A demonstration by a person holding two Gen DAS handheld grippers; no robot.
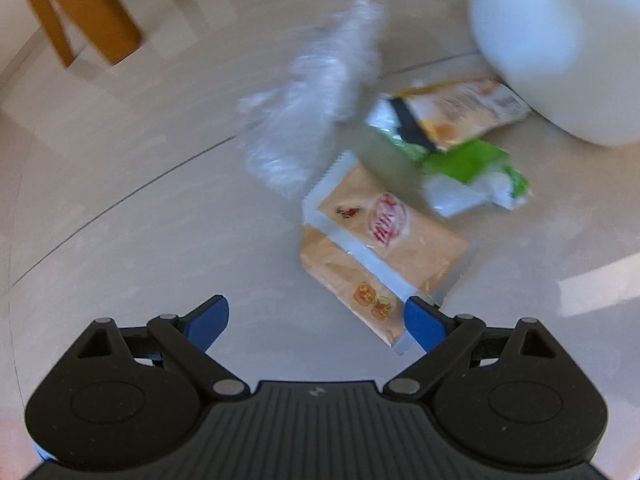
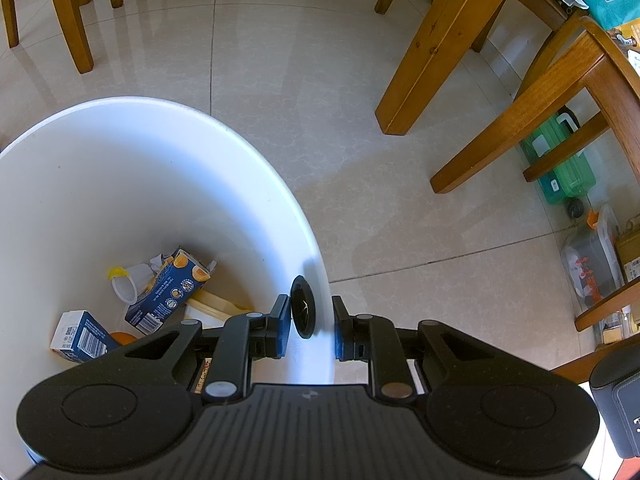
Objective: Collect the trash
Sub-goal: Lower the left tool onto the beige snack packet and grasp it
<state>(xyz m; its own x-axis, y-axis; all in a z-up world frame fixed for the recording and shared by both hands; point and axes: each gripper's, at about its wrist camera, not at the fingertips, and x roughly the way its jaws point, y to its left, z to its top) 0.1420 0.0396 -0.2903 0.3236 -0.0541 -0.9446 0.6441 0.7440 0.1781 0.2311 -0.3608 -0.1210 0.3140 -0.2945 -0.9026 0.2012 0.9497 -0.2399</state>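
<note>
Trash lies on the tiled floor in the left wrist view: a tan snack wrapper nearest, a green and white wrapper, a yellow packet and a blurred clear plastic bag. My left gripper is open wide and holds nothing; its right fingertip is at the tan wrapper's near corner. The white bin stands behind the trash. My right gripper straddles the rim of the white bin, shut on it, with a black disc between the fingers. Blue cartons lie inside.
A wooden chair leg stands at the far left. Around the bin are wooden table and chair legs, with a green box and a clear plastic container under the chair at right. Bare tile lies left of the trash.
</note>
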